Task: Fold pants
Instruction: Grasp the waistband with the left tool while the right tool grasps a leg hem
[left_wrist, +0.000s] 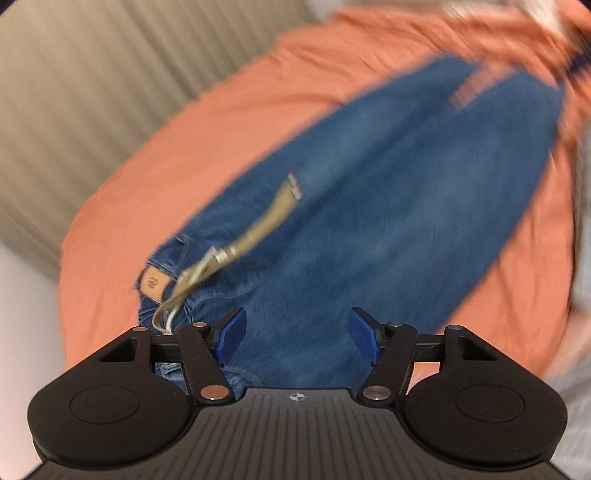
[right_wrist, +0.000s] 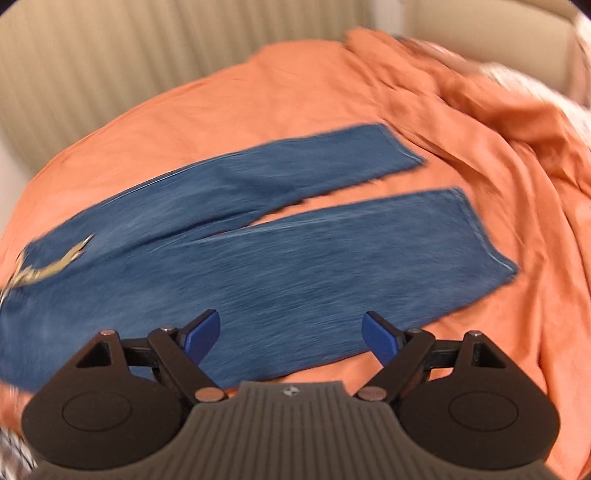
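Observation:
A pair of blue jeans (left_wrist: 388, 206) lies flat on an orange sheet (left_wrist: 192, 155), both legs stretched out. A tan belt (left_wrist: 251, 236) hangs loose at the waistband. My left gripper (left_wrist: 297, 334) is open and empty, just above the waist end of the jeans. In the right wrist view the jeans (right_wrist: 295, 266) lie with the legs slightly parted and the hems to the right. My right gripper (right_wrist: 290, 338) is open and empty, above the near edge of the lower leg. Both views are motion-blurred.
The orange sheet (right_wrist: 480, 147) is bunched into folds at the far right. A beige ribbed headboard or wall (right_wrist: 110, 66) runs behind the bed. Patterned fabric (right_wrist: 546, 92) shows at the right edge.

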